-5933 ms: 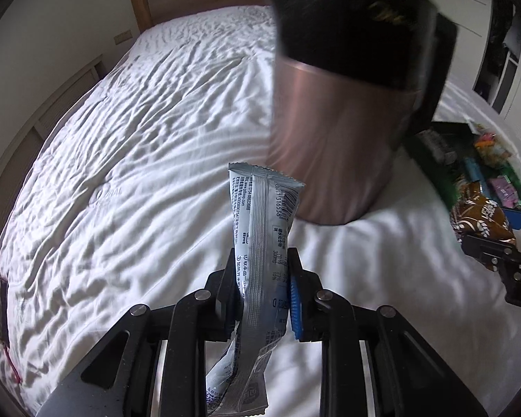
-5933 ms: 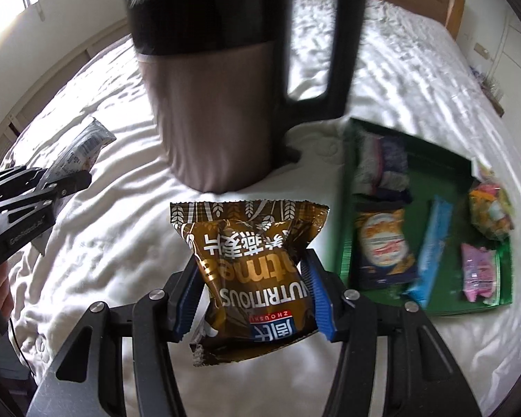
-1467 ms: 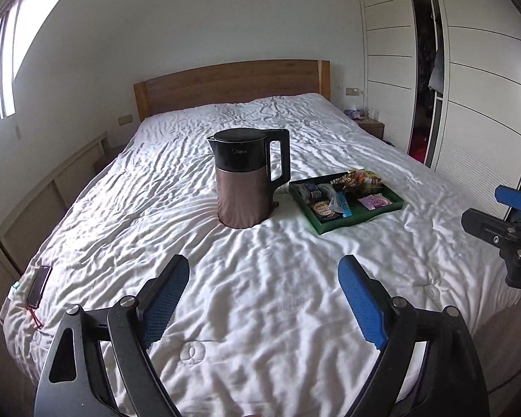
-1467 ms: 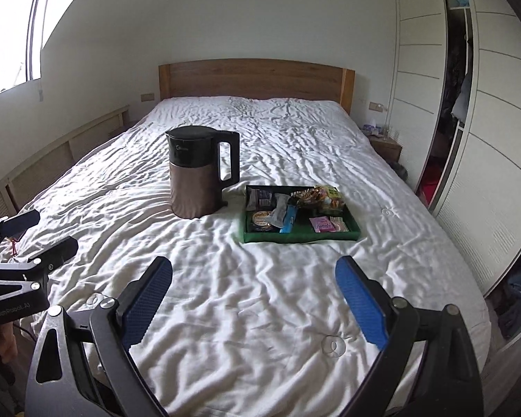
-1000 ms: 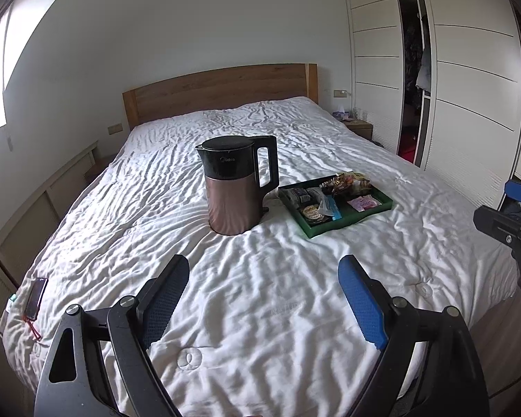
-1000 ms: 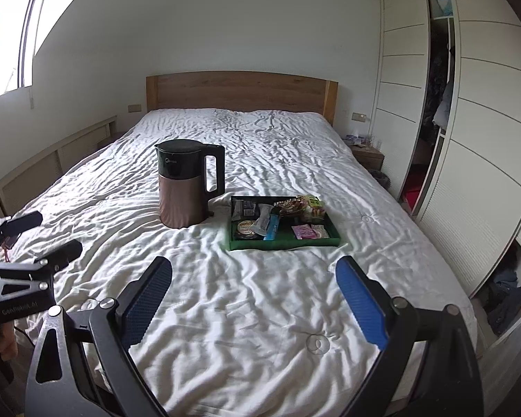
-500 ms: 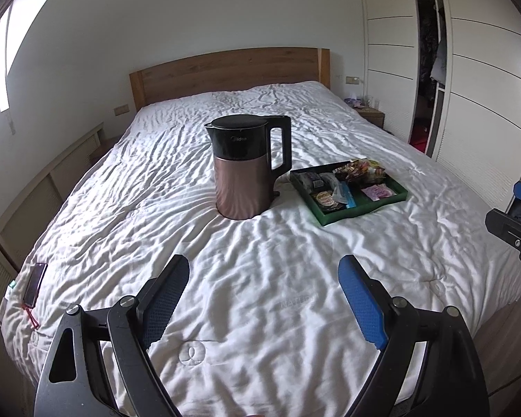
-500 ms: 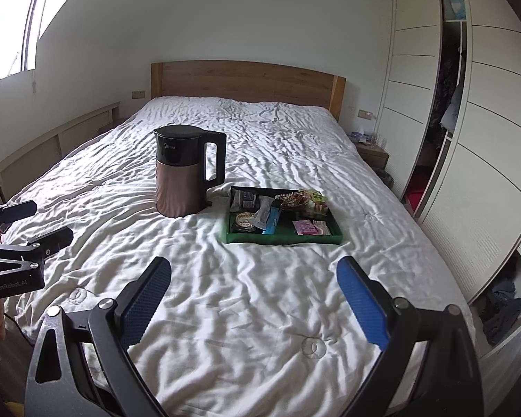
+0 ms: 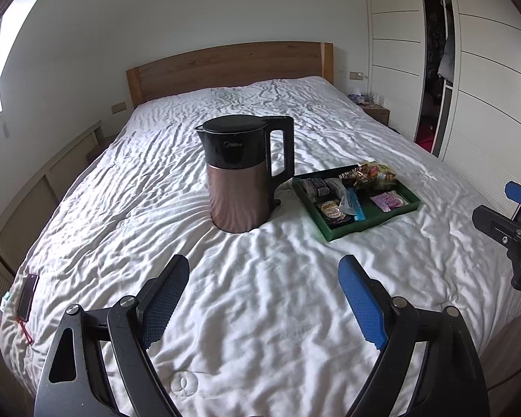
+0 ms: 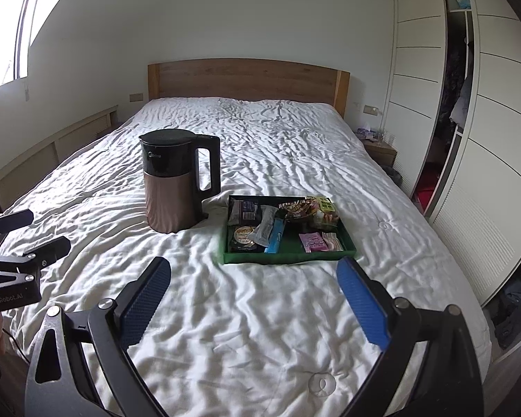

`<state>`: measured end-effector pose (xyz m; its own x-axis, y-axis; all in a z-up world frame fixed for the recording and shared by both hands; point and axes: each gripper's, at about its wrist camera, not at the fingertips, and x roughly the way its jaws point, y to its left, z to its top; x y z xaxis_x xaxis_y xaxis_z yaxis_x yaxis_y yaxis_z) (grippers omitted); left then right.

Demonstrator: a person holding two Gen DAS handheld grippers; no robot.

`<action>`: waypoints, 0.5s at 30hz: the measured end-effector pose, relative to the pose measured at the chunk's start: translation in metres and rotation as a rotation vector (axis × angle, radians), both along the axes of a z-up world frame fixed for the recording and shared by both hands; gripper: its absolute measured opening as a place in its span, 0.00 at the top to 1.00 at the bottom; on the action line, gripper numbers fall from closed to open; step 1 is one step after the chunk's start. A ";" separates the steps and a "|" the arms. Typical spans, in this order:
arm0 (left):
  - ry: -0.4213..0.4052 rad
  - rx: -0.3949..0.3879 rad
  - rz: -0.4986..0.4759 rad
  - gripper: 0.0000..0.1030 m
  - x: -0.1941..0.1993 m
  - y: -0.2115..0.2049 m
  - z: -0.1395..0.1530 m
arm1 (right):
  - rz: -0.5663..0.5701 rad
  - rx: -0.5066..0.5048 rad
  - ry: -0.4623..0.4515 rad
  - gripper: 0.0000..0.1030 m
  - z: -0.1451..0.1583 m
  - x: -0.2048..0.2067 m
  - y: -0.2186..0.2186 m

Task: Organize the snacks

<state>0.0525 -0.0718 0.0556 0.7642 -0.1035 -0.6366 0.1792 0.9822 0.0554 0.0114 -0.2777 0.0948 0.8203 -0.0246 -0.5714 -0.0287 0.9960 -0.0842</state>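
Observation:
A green tray [image 10: 288,255] lies on the white bed, right of a kettle, and holds several snack packets: a brown packet [image 10: 297,210], a silver packet [image 10: 264,226], a blue bar [image 10: 275,234] and a pink packet [image 10: 311,242]. The tray also shows in the left wrist view [image 9: 364,224]. My left gripper [image 9: 264,297] is open and empty, well back from the tray near the foot of the bed. My right gripper [image 10: 253,295] is open and empty, also well back. Each gripper shows at the edge of the other's view.
A black and copper kettle [image 10: 175,187] stands upright on the bed left of the tray. A wooden headboard [image 10: 248,78] is at the far end. A white wardrobe [image 10: 469,139] lines the right side. A phone [image 9: 27,297] lies at the bed's left edge.
Both grippers have let go of their snack packets, which now lie in the tray, and have pulled far back from the kettle and tray. In the last second the views shifted only slightly.

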 end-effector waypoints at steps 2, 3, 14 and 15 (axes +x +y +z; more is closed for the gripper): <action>0.006 0.000 -0.031 0.18 0.005 -0.008 -0.002 | -0.013 -0.006 0.000 0.00 -0.001 0.001 -0.004; 0.009 -0.002 -0.046 0.18 0.007 -0.012 -0.002 | -0.020 -0.009 0.000 0.00 -0.001 0.001 -0.006; 0.017 -0.001 -0.141 0.18 0.016 -0.048 -0.007 | -0.107 -0.022 0.015 0.00 -0.004 -0.003 -0.035; 0.018 0.000 -0.148 0.18 0.015 -0.050 -0.007 | -0.108 -0.023 0.015 0.00 -0.004 -0.003 -0.036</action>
